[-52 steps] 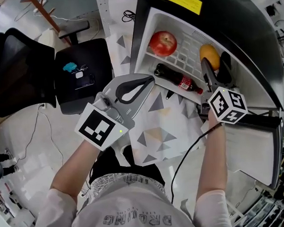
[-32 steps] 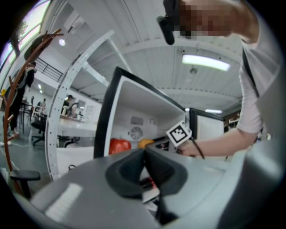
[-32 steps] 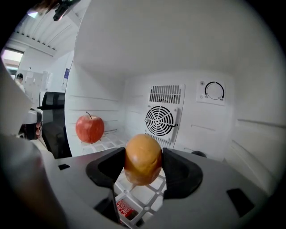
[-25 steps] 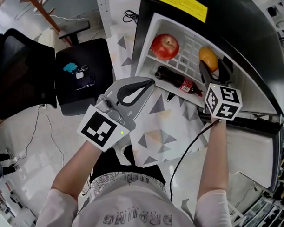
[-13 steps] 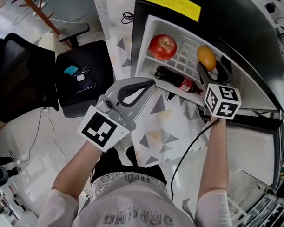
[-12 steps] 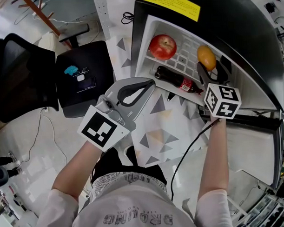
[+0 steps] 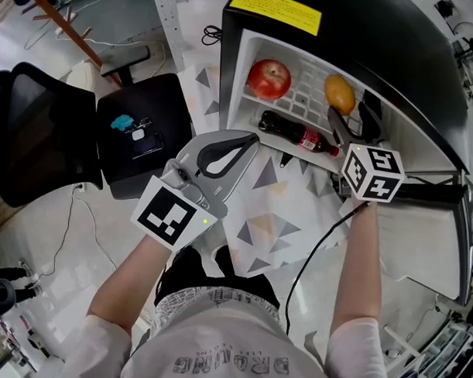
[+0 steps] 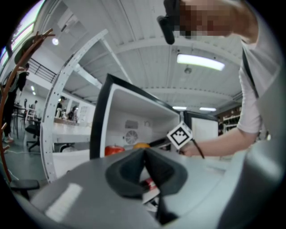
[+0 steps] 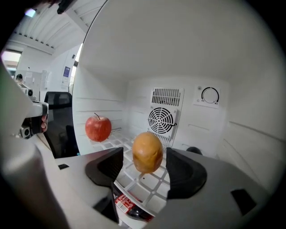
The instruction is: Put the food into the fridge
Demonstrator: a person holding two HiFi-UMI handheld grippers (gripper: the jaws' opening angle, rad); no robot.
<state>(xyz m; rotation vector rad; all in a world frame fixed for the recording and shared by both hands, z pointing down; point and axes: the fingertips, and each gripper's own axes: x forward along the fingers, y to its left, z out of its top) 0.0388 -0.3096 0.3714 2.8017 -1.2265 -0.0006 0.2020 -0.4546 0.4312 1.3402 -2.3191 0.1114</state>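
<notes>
Now the orange fruit has been released on the fridge shelf, three o'clock from the apple, the right claw drawn back with jaws apart, the left claw held closed and empty, so stowing is judged done.

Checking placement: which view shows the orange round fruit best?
Right gripper view: the orange round fruit sits close and whole on the white wire shelf. Head view shows it small; left gripper view, a sliver.
</notes>
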